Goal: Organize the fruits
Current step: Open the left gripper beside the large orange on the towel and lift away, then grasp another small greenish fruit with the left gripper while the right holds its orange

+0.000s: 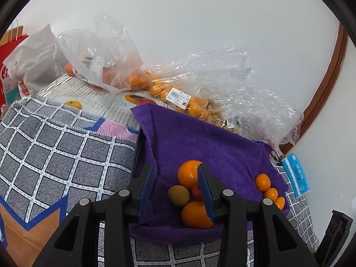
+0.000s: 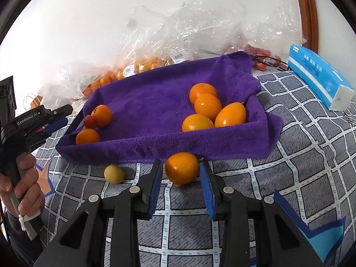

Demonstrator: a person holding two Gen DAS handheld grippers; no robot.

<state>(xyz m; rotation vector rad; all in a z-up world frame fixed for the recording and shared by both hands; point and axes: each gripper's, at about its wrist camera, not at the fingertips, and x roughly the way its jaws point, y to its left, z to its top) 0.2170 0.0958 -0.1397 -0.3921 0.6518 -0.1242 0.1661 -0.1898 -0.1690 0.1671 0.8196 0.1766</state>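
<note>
On checked cloth (image 2: 255, 173), purple towel (image 2: 155, 102).

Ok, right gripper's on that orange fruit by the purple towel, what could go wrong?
The right gripper pinches the round orange fruit only at its fingertips; it could slip out and roll across the checked cloth. The purple towel's front edge stands raised just behind it, so a low carry may snag. The small yellow fruit lies loose nearby and could get knocked.

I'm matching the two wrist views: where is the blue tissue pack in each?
Left wrist: blue tissue pack at the right edge, right of the purple towel.
Right wrist: upper right, right of the towel.
Shared landmark: the purple towel.
</note>
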